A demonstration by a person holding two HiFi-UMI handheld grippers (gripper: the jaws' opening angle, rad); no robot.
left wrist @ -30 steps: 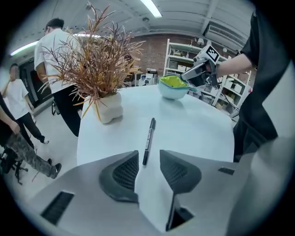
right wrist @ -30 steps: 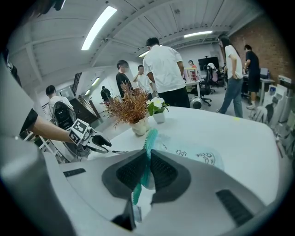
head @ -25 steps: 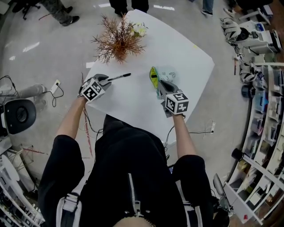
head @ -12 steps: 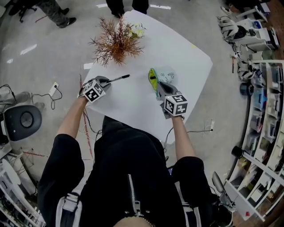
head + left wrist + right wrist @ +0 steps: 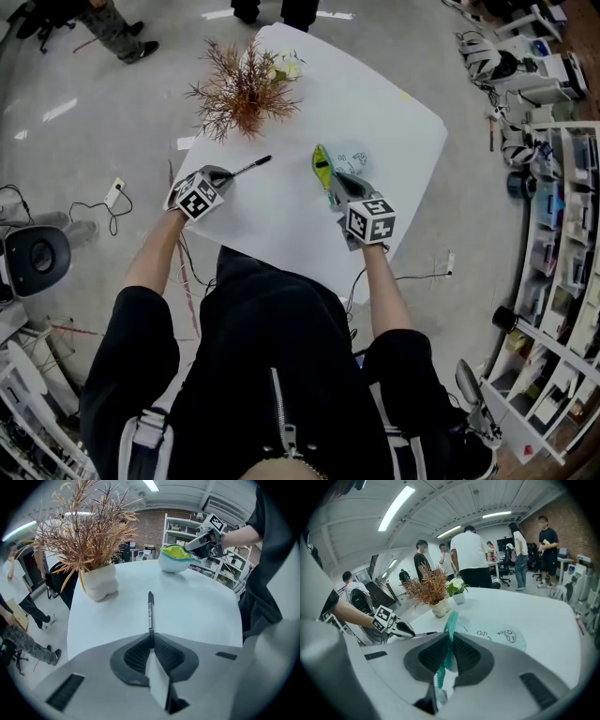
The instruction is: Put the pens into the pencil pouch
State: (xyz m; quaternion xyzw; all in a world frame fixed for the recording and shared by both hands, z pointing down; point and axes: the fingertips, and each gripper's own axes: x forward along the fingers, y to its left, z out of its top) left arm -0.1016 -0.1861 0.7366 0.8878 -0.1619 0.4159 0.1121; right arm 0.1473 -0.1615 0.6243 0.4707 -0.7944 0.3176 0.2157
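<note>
Head view: your left gripper (image 5: 223,174) is at the left side of the table (image 5: 384,103), its jaws just closed on the rear end of the one black pen (image 5: 251,165) in sight; the pen points toward the pouch (image 5: 323,167), which lies well apart from it to the right; your right gripper (image 5: 336,184) is clamped on the pouch's near edge; the plant (image 5: 246,89) stands behind the pen. Left gripper view: the pads pinch only the very end of the barrel, with the rest sticking straight out over the white top; I cannot tell whether the tip is off the surface; a pen this thin is light and stiff but smooth, so held at its end it may swivel or slip; a hold nearer the middle would be steadier. Right gripper view: the jaws are shut on the teal zipper strip, holding that lip upright; the pouch is soft and will likely sag or fold if you let go; keep the lip raised so the mouth stays open toward the pen.
</note>
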